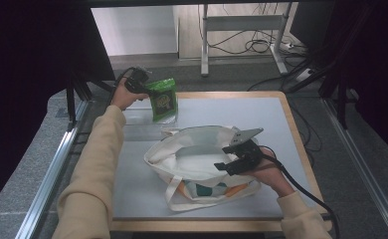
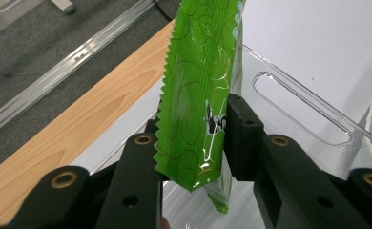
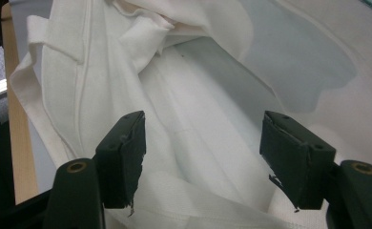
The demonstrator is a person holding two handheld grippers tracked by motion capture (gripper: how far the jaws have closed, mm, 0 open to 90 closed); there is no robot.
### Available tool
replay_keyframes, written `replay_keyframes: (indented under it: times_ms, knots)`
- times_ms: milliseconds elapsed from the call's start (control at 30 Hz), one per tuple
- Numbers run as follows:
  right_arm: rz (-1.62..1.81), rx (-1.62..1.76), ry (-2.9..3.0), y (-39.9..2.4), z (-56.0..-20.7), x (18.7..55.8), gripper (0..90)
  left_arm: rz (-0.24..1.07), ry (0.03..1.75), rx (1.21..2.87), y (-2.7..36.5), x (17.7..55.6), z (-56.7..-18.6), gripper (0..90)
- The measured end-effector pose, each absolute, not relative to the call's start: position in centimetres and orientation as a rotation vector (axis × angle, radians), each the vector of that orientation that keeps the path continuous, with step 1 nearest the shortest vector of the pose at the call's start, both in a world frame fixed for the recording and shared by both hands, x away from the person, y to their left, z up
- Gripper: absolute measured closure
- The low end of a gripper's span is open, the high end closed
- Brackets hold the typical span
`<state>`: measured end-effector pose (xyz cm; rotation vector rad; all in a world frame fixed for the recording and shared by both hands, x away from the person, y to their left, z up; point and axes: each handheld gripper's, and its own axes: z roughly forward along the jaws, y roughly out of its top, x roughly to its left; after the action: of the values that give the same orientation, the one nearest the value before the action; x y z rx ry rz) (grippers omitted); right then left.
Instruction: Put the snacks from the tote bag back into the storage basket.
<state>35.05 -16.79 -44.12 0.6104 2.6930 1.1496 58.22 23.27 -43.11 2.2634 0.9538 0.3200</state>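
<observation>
Up at the worktop's (image 1: 281, 107) far left, the left hand-held gripper (image 2: 193, 143) has the green pouch (image 2: 198, 86) between its jaws, upright above a clear tray (image 2: 298, 102). Nearer, the right hand-held gripper (image 3: 201, 157) stands wide at the white tote's (image 1: 192, 149) open mouth, gripping nothing.

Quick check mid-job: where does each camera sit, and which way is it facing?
High view: above the person's side, looking forward and down on the table; both sleeved forearms, left claw, right claw.
Left gripper view: rides the left claw, looking along its black jaws at the green packet.
Right gripper view: rides the right claw, looking into the white tote bag between open jaws.
Shared: the packet with the left gripper view, the bag with the right.
</observation>
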Motion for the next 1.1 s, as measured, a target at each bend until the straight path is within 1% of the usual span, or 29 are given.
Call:
replay_keyframes:
  times_ms: [67, 100, 267, 367, 467, 667, 933, 1033, 1100]
  knots:
    - [1.145, 0.611, 2.696, -16.8, -44.2, 35.1, 32.6, 0.319, 0.961, 2.263, 23.3, 58.3, -43.2, 68.4]
    - [1.144, 0.611, 2.697, -16.7, -44.2, 35.1, 32.6, 0.327, 0.965, 2.266, 23.3, 58.3, -43.3, 66.1]
    - [1.142, 0.613, 2.698, -16.7, -44.2, 35.1, 32.6, 0.365, 0.999, 2.189, 23.3, 58.3, -42.8, 51.1]
    - [1.139, 0.615, 2.698, -16.7, -44.3, 35.1, 32.6, 0.391, 1.000, 2.170, 23.3, 58.2, -42.3, 45.3]
    - [1.141, 0.612, 2.701, -16.7, -44.3, 35.1, 32.6, 0.424, 1.012, 2.145, 23.4, 58.2, -41.8, 42.2]
    - [1.141, 0.613, 2.698, -16.7, -44.2, 35.1, 32.6, 0.469, 0.994, 2.125, 23.9, 57.8, -40.9, 41.6]
    - [1.138, 0.613, 2.700, -16.7, -44.3, 35.1, 32.6, 0.447, 0.978, 2.093, 24.5, 56.6, -39.6, 41.0]
    - [1.137, 0.611, 2.700, -16.7, -44.3, 35.1, 32.6, 0.433, 0.965, 2.092, 24.6, 55.8, -39.1, 42.2]
    - [1.138, 0.611, 2.700, -16.7, -44.3, 35.1, 32.7, 0.423, 0.961, 2.084, 24.6, 55.1, -38.9, 44.6]
